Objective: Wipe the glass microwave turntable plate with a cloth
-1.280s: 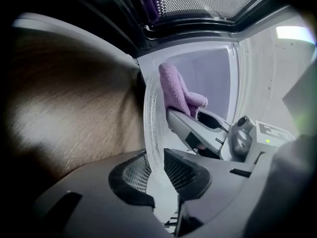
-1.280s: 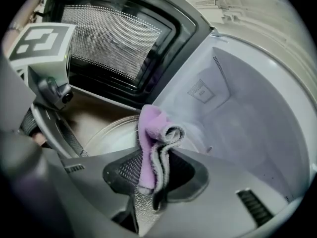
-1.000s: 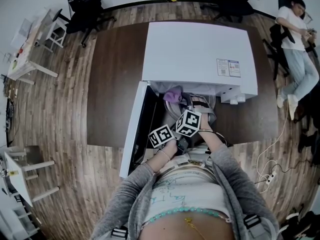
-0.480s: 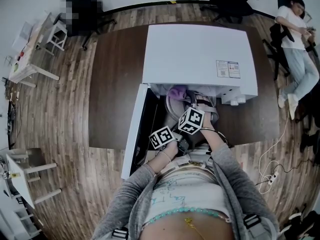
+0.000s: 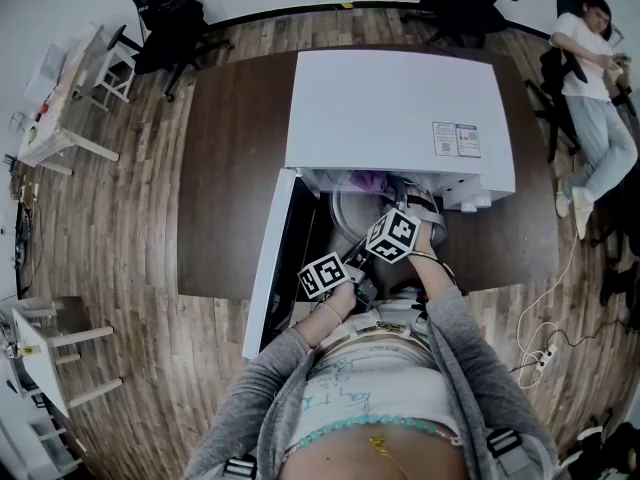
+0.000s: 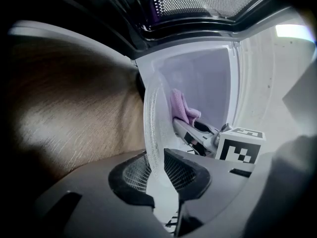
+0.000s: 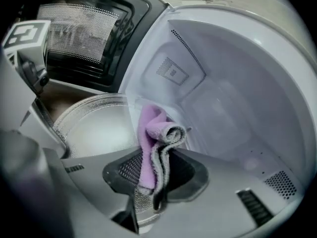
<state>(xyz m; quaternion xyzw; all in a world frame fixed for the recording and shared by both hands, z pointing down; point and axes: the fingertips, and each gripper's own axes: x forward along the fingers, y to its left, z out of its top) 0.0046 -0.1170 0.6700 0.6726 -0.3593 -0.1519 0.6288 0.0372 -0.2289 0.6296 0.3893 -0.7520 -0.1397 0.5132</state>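
The glass turntable plate [image 5: 350, 213] is tilted at the mouth of the open white microwave [image 5: 400, 108]. My left gripper [image 6: 156, 175] is shut on the plate's near rim [image 6: 152, 133], seen edge-on between the pads. My right gripper [image 7: 156, 170] is shut on a folded purple cloth [image 7: 151, 133], which rests against the plate's face [image 7: 94, 128] by its far right part, in front of the cavity wall. From the left gripper view the cloth [image 6: 181, 106] shows beyond the plate, with the right gripper's marker cube [image 6: 240, 145] beside it. In the head view both cubes [image 5: 323, 274] [image 5: 393, 235] hide the jaws.
The microwave stands on a dark brown table [image 5: 225, 158], its door [image 5: 268, 263] swung open to the left beside my left gripper. Its cavity walls [image 7: 223, 98] close in on the right gripper. Office chairs [image 5: 165, 13] and a person [image 5: 595, 88] are far off on the wooden floor.
The right gripper and the cloth have slid rightward and a little farther in across the plate. The left gripper and the plate rim have held still.
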